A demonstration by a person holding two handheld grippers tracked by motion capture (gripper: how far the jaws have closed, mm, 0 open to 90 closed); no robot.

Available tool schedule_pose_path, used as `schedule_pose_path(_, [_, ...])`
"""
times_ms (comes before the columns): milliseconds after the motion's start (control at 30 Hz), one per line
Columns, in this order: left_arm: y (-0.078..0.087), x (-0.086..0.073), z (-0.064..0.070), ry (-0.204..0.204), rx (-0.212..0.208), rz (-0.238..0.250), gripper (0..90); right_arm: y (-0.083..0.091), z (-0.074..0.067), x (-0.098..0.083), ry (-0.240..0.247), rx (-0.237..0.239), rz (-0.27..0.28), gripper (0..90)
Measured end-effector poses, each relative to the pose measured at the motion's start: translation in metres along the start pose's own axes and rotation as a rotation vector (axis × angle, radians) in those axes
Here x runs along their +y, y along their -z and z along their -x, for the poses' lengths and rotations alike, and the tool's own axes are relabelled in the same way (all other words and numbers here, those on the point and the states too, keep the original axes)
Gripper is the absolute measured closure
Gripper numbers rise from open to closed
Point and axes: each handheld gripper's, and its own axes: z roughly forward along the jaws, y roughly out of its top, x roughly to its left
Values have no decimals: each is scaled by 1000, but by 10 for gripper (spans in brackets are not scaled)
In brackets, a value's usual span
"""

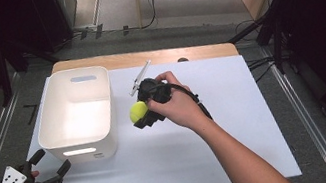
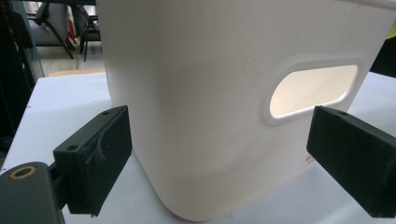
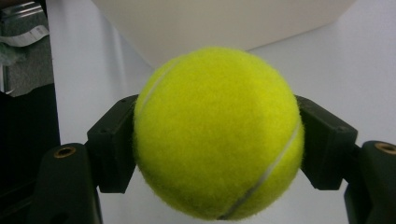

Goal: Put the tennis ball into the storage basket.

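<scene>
A yellow-green tennis ball (image 1: 137,111) (image 3: 217,133) is clamped between the jaws of my right gripper (image 1: 142,113) (image 3: 217,140), held just to the right of a white plastic bin (image 1: 77,114), above the white table surface. The bin has oval handle cut-outs; the near one (image 2: 312,91) faces my left gripper. My left gripper (image 1: 54,167) (image 2: 222,163) rests at the table's front left corner, jaws wide apart, pointing at the bin's near wall (image 2: 196,107) with nothing between them.
The white sheet (image 1: 238,124) covers a wooden table whose far edge (image 1: 144,56) shows behind the bin. Metal rails run along the floor on both sides. Dark stands and cables lie at the right.
</scene>
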Motion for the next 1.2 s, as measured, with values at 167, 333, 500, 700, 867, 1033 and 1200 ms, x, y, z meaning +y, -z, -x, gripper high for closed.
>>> schedule_pose_path(167, [0, 0, 0, 1, -1, 0, 72, 0, -1, 7, 21, 8, 7, 238])
schedule_pose_path(333, [0, 0, 0, 1, -2, 0, 73, 2, -2, 14, 30, 9, 9, 238])
schedule_pose_path(500, [0, 0, 0, 1, -4, -3, 73, 3, -5, 21, 32, 10, 10, 238])
schedule_pose_path(700, [0, 0, 0, 2, -5, -1, 73, 3, -7, 29, 43, 15, 8, 238])
schedule_pose_path(867, [0, 0, 0, 1, -5, -3, 73, 2, -9, 36, 59, 21, 17, 238])
schedule_pose_path(1033, [-1, 0, 2, -15, -7, -13, 73, -1, -11, 43, 73, 27, 12, 238])
schedule_pose_path(1200, [-1, 0, 2, -14, -7, -13, 73, -1, -13, 49, 78, 29, 13, 238])
